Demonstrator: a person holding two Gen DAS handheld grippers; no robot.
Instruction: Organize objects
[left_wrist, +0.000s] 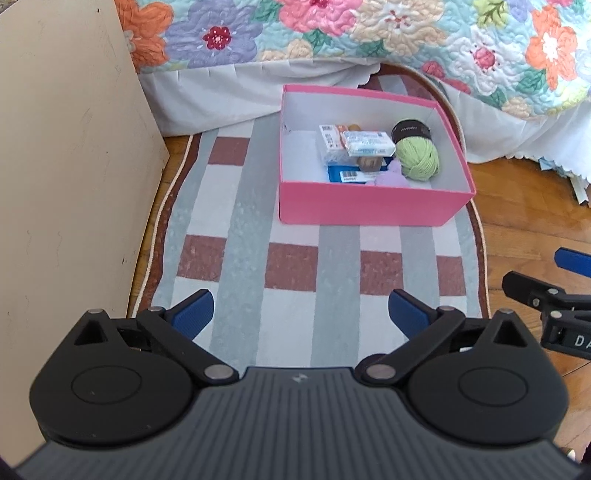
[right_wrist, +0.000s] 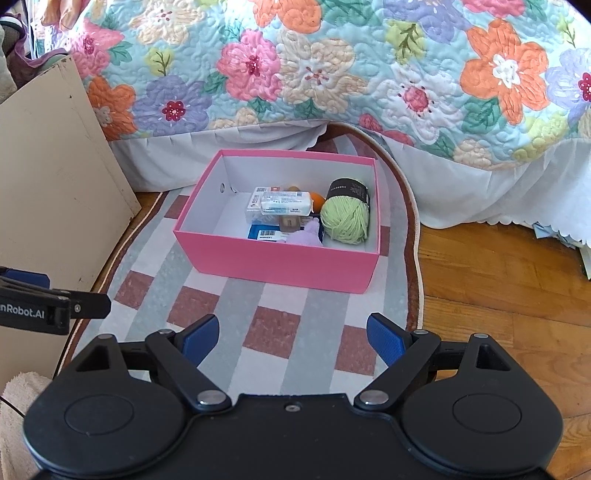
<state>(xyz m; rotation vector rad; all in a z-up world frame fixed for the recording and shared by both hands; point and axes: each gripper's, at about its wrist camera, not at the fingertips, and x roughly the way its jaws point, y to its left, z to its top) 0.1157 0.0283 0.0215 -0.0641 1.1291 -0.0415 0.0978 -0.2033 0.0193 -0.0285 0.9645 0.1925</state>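
Observation:
A pink box (left_wrist: 365, 201) (right_wrist: 280, 264) stands on a checked rug, open at the top. Inside lie a green yarn ball (left_wrist: 419, 158) (right_wrist: 345, 219), a white packet (left_wrist: 367, 143) (right_wrist: 284, 205), a blue packet (left_wrist: 345, 175) (right_wrist: 264, 232), a small lilac item (left_wrist: 391, 180) (right_wrist: 306, 236) and a few smaller pieces. My left gripper (left_wrist: 301, 315) hovers over the rug, nearer than the box, jaws wide open and empty. My right gripper (right_wrist: 293, 338) hangs likewise on the near side of the box, open and empty. Each gripper's arm shows at the edge of the other's view.
A beige cabinet panel (left_wrist: 66, 166) (right_wrist: 51, 206) rises at the left of the rug (left_wrist: 236, 236) (right_wrist: 221, 306). A bed with a flowered quilt (left_wrist: 369, 33) (right_wrist: 332, 74) and white skirt runs behind the box. Wooden floor (left_wrist: 532, 206) (right_wrist: 498, 280) lies to the right.

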